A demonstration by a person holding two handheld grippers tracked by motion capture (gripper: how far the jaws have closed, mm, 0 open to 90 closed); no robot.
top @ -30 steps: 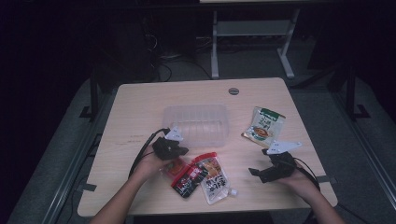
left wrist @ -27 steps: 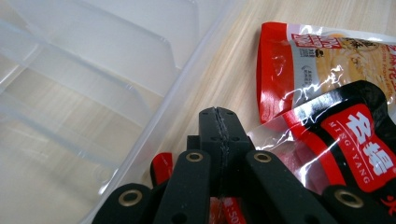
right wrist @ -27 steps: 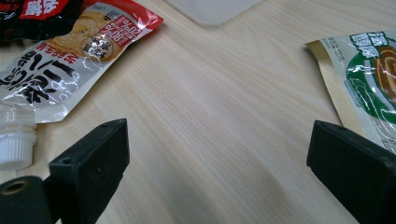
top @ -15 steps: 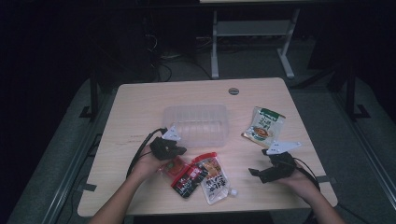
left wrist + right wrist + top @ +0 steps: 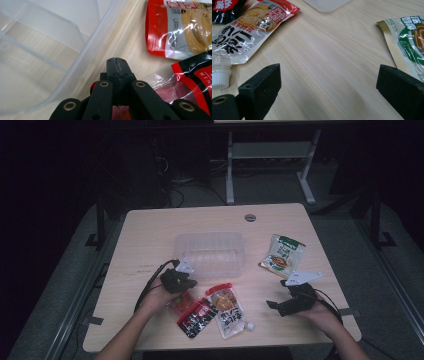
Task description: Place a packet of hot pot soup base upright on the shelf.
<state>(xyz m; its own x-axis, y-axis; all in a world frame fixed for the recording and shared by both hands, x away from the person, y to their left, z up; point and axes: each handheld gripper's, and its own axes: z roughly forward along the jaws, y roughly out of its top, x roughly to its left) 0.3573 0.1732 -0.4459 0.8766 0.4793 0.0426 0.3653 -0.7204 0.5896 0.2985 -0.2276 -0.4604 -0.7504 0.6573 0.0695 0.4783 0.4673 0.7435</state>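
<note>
My left gripper [image 5: 181,281] [image 5: 117,67] is shut just in front of the clear plastic container [image 5: 210,269] [image 5: 50,50]. A small clear-and-red packet [image 5: 181,302] [image 5: 162,92] shows on both sides of its closed jaws, which seem to pinch it. Next to that packet lie a black-and-red packet [image 5: 196,318] [image 5: 197,77] and a red-and-white spout pouch [image 5: 227,312] [image 5: 249,27]. My right gripper [image 5: 274,306] [image 5: 329,85] is open over bare table, with nothing between its jaws. It sits between the spout pouch and a green-and-beige packet [image 5: 282,252] [image 5: 409,42].
The wooden table [image 5: 150,235] has a round grommet [image 5: 250,217] near its far edge. The spout pouch's white cap [image 5: 219,75] lies close to my right gripper's left jaw. A dark floor and a metal frame [image 5: 230,165] lie beyond the table.
</note>
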